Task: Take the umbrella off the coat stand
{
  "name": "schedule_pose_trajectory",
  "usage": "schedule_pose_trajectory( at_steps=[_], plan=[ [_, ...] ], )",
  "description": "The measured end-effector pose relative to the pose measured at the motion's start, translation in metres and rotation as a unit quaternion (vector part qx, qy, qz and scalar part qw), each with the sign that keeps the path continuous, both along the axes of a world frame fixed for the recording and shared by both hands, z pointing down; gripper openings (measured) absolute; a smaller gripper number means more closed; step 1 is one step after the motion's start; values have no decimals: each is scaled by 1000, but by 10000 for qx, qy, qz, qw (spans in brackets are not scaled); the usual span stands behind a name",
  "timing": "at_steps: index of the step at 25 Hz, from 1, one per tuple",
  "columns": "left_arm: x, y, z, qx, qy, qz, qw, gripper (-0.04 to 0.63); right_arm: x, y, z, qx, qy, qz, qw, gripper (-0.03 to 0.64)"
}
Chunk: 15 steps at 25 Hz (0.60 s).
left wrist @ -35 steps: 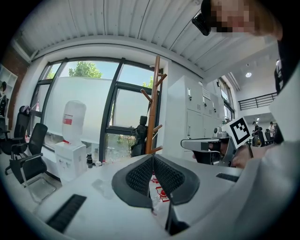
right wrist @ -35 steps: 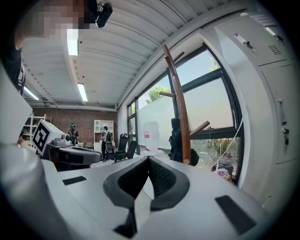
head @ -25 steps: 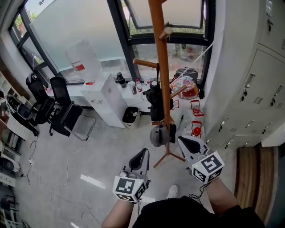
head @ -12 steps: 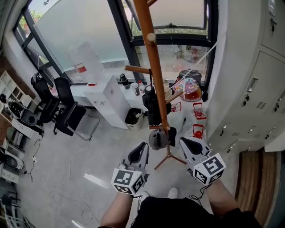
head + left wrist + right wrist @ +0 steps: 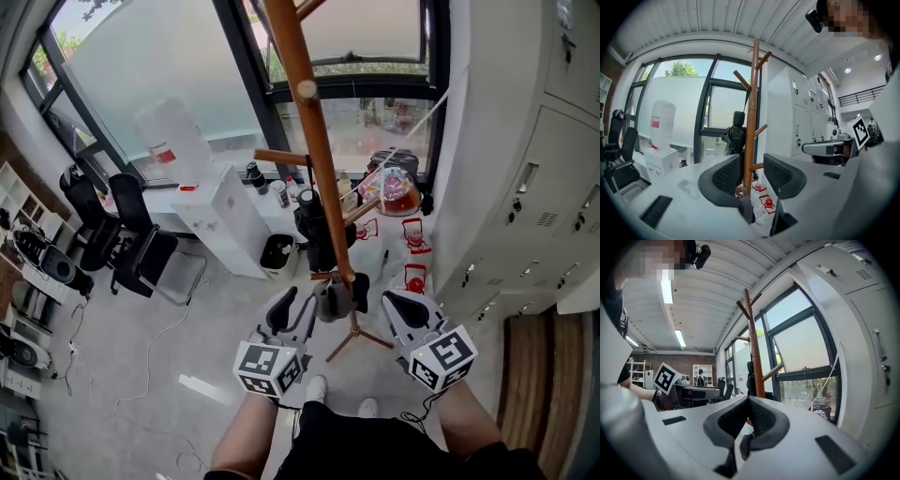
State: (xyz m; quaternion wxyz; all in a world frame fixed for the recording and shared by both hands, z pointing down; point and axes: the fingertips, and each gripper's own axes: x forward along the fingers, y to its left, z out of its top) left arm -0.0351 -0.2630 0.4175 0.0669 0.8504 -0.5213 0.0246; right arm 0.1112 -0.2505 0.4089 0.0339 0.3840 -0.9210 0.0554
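Observation:
A tall wooden coat stand [image 5: 314,141] rises in front of the window. A folded black umbrella [image 5: 317,230] hangs upright against its pole, below a side peg. My left gripper [image 5: 293,309] is held level just short of the stand's lower part. Its jaws are opening, with nothing between them. In the left gripper view the pole [image 5: 750,117] and the umbrella [image 5: 736,136] show beyond the parted pads of that gripper [image 5: 752,171]. My right gripper [image 5: 398,305] is to the right of the stand, shut and empty. The right gripper view has the stand [image 5: 754,348] behind its closed jaws [image 5: 749,401].
A grey object [image 5: 330,300] hangs low on the stand. A white water dispenser [image 5: 225,211], a black bin [image 5: 277,249] and black chairs [image 5: 127,230] stand at the left. Grey lockers [image 5: 525,178] line the right. Red items [image 5: 413,253] lie by the window.
The left gripper's jaws have gone from shut to parted. Both grippers have come a little nearer to the stand's pole.

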Motion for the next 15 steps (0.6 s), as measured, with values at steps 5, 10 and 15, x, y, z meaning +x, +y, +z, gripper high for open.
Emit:
schedule_pose_trajectory(
  at_steps=[5,10,15],
  plan=[
    [-3,-22,3,25,-142,230,9996,225,-2,-10,0,-19,34,195,9998,54],
    [-6,-49,13,-94,-283,682,9972,278,-8,-23,1,-76,-13,467,9989,54],
    [-11,-75,20,-165,-286,1142,9929,301,-15,-30,2,-127,33,772,9969,54]
  ],
)
